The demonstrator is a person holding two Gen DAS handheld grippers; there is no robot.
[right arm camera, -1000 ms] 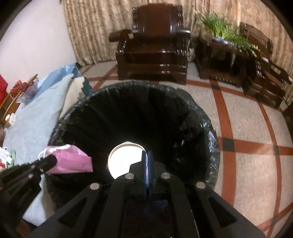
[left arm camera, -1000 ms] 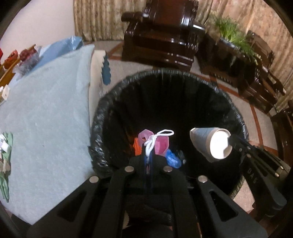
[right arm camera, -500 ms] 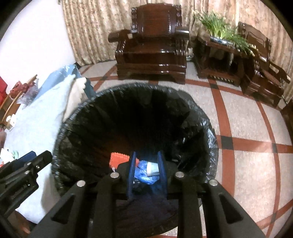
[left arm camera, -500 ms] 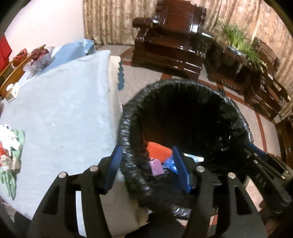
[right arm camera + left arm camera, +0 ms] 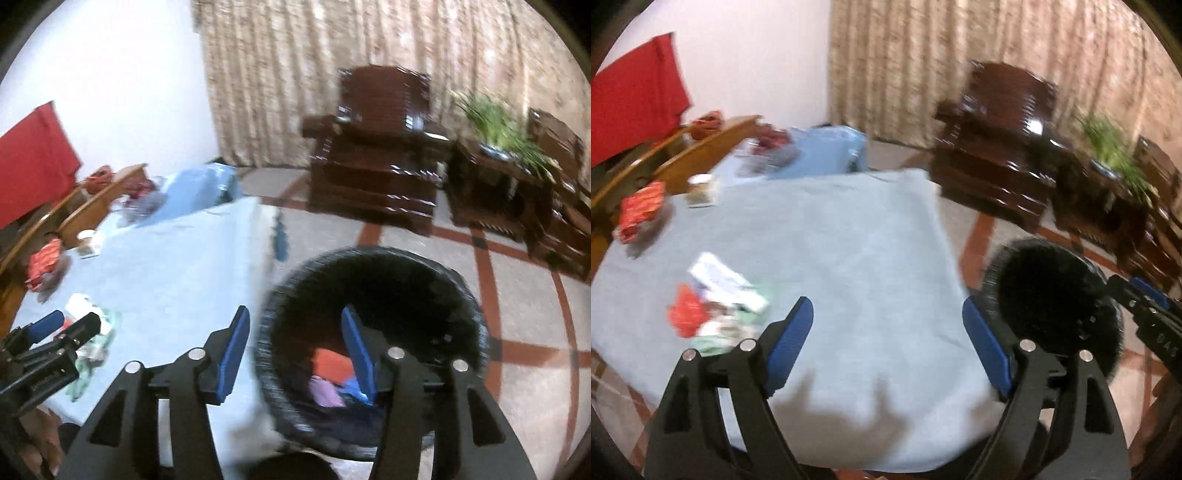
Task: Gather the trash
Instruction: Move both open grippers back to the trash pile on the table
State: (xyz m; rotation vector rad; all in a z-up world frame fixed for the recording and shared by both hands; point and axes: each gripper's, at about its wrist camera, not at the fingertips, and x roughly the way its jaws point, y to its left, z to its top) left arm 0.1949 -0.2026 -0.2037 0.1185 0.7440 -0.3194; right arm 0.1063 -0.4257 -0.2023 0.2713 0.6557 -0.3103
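Observation:
My left gripper (image 5: 886, 310) hangs over the light blue tablecloth (image 5: 849, 240), jaws opening wide with nothing between them. A blurred pile of trash (image 5: 713, 306), red wrapper, white paper and green bits, lies left of its fingers. The black-lined bin (image 5: 1052, 288) stands to the right, beside the table's edge. My right gripper (image 5: 295, 314) is over the near rim of the bin (image 5: 476, 317), jaws opening and empty. Orange, pink and blue scraps (image 5: 328, 373) lie in the bin. The left gripper (image 5: 55, 332) shows at the left, by the trash pile (image 5: 92, 332).
A red packet (image 5: 639, 210) and a small box (image 5: 700, 190) sit at the table's far left, with a blue bag (image 5: 827, 147) behind. Wooden chair backs (image 5: 683, 147) edge the table. A dark armchair (image 5: 373, 166) and a plant stand (image 5: 498, 177) stand on the tiled floor.
The left gripper dropped the pink bag and the right dropped the paper cup into the bin. Both opened, rose, and swung left toward the table.

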